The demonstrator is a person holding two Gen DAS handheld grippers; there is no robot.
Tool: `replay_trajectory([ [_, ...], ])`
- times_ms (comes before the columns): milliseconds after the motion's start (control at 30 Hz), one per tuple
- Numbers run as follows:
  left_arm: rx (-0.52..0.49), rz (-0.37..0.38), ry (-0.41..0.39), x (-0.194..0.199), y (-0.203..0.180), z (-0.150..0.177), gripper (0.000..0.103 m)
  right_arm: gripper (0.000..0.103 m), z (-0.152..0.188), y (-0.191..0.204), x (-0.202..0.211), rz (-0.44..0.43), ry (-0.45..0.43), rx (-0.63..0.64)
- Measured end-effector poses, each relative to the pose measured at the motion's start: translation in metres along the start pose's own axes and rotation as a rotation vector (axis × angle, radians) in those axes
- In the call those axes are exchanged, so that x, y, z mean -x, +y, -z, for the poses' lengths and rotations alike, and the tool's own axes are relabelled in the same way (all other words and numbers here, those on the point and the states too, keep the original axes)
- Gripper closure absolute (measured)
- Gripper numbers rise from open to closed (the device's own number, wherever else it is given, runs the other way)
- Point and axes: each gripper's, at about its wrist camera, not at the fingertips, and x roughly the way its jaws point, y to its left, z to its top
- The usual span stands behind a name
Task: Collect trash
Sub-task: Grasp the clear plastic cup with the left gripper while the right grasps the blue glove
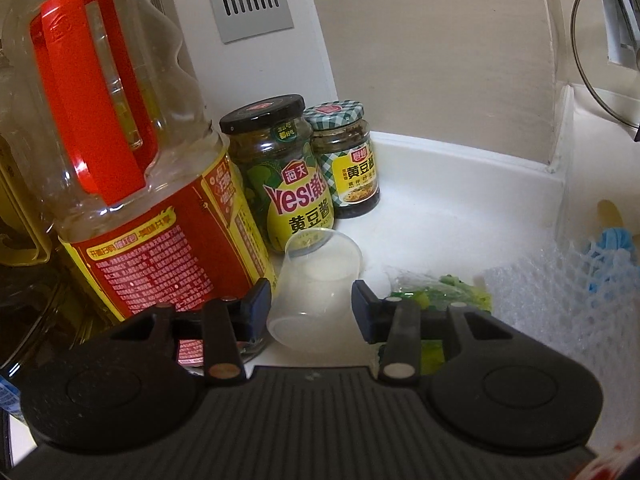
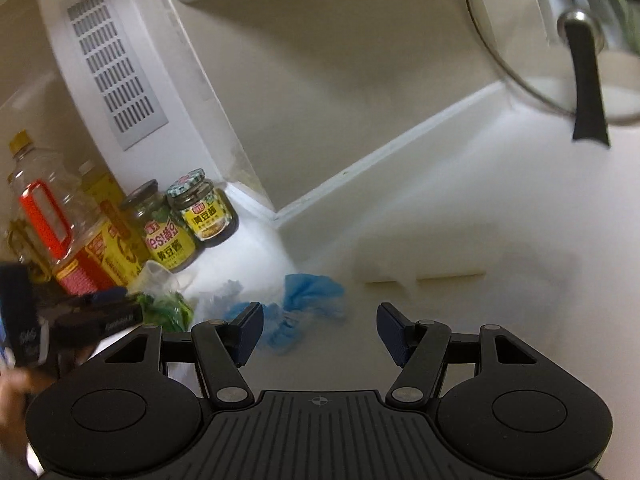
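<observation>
A clear plastic cup point(image 1: 316, 280) lies tipped on the white counter point(image 1: 460, 216), mouth towards the camera, base against a jar. My left gripper point(image 1: 311, 304) straddles it, blue pads point(image 1: 260, 304) close beside both walls; no squeeze on the cup shows. To its right lie a green plastic wrapper point(image 1: 440, 292), white foam netting point(image 1: 560, 300) and a crumpled blue piece point(image 1: 612, 256). In the blurred right wrist view, my right gripper point(image 2: 320, 332) hangs open over the counter with nothing between its fingers, and the blue piece point(image 2: 308, 304) sits just ahead of its left finger.
A large oil bottle with a red handle point(image 1: 120, 140) and two sauce jars point(image 1: 280, 176) point(image 1: 348, 160) crowd the corner to the cup's left. A glass pot lid point(image 2: 540, 40) leans at the far right. Pale flat pieces point(image 2: 420, 268) lie ahead of the right gripper.
</observation>
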Motion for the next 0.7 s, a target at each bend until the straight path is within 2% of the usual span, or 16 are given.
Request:
replay_trajectory([
  [133,-0.014,0.003,-0.001,-0.001,-0.002,0.002,0.062,0.039,-0.001,0.002,-0.023,0.012,-0.012,-0.083],
  [233,-0.012,0.034,-0.003,0.004,-0.001,0.005,0.062,0.039,-0.002,0.001,-0.034,-0.005,-0.013,-0.139],
  [333,-0.028,0.069,-0.006,0.012,-0.001,0.007,0.062,0.041,-0.001,0.001,-0.044,0.031,0.020,-0.147],
  [400,-0.014,0.089,-0.001,0.017,0.000,0.009,0.062,0.062,-0.001,0.000,-0.045,0.022,0.023,-0.140],
  [467,0.004,0.094,0.004,0.019,0.002,0.010,0.062,0.064,0.000,-0.001,-0.046,0.024,0.034,-0.126],
  [600,-0.003,0.099,0.018,0.014,0.002,0.009,0.060,0.074,0.000,-0.002,-0.041,0.035,0.036,-0.070],
  [700,0.009,0.099,0.042,0.006,0.004,0.008,0.059,0.076,0.001,0.001,-0.036,0.047,0.036,-0.024],
])
